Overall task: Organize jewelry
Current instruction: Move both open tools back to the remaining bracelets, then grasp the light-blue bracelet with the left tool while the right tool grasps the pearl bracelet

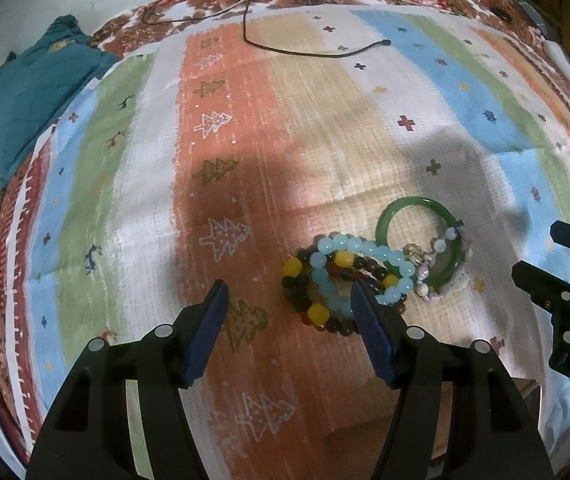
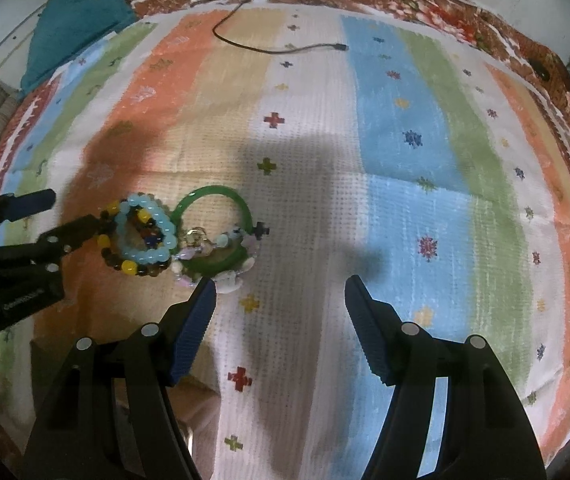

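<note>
On top of a striped cloth [image 1: 325, 120], near its front edge: a small heap of bracelets, all touching or overlapping. Green bangle [image 1: 421, 240] as the landmark, lying flat. Against the bangle's left side, a pale blue bead bracelet [image 1: 359, 268], resting partly over a dark bead bracelet with yellow beads [image 1: 313, 300]. Across the bangle's lower rim, a tangle of pale pink and clear beads [image 1: 425, 276], too small and jumbled to sort out.

Left of the bangle and over the dark bead bracelet, the left gripper [image 1: 289, 304], pointing steeply down, jaws spread apart, nothing pinched between the blue pads; right pad [image 1: 373, 332] overlapping the bead bracelets in the left wrist view, contact impossible to judge. Same gripper seen from the right wrist view [image 2: 57, 216] just left of the bead heap, one tip close to the dark beads.

Right of the bangle and slightly nearer the camera, the right gripper [image 2: 281, 300], also aimed steeply down, jaws wide and empty, only cloth between them; left pad [image 2: 199, 320] just below the bangle's lower rim and the pale beads, not gripping.

Far beyond the bangle, a thin black cable [image 1: 305, 52] curling across the cloth. Well off to the bangle's far left, past the cloth's corner, a bunched teal fabric [image 1: 41, 92].
</note>
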`<state>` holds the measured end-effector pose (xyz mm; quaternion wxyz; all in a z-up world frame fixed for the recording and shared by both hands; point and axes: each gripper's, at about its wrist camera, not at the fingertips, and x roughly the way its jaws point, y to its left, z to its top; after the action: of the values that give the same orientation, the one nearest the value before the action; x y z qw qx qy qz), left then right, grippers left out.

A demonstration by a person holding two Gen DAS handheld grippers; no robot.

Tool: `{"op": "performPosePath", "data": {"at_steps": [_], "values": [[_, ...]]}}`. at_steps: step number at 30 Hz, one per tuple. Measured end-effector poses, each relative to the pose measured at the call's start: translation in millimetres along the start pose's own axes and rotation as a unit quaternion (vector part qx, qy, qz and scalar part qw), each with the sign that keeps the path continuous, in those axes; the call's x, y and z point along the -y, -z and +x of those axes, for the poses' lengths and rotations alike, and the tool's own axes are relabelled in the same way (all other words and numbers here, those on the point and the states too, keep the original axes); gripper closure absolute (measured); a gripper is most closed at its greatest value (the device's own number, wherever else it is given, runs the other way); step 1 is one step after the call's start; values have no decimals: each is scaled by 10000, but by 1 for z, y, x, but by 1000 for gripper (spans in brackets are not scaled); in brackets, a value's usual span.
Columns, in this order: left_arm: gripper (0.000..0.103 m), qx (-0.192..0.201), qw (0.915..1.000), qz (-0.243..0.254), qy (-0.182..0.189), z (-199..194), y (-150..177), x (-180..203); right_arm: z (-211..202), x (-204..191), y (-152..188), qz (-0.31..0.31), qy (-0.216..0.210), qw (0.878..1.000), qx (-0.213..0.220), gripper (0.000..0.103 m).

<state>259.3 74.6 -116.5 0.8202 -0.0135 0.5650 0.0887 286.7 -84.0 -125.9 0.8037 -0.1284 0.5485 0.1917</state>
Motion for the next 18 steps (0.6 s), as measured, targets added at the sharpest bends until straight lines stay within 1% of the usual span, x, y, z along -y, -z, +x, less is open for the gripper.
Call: {"op": "performPosePath", "data": {"at_steps": [10, 14, 18], "values": [[40, -92, 9998, 170, 60, 16, -9, 4, 15, -2, -7, -59, -12, 9999, -126, 36], [40, -184, 9996, 193, 15, 25, -13, 4, 22, -2, -11, -72, 12, 9998, -201, 36], [40, -201, 9994, 281, 64, 28, -15, 7, 26, -3, -15, -82, 12, 9998, -199, 36]]}}
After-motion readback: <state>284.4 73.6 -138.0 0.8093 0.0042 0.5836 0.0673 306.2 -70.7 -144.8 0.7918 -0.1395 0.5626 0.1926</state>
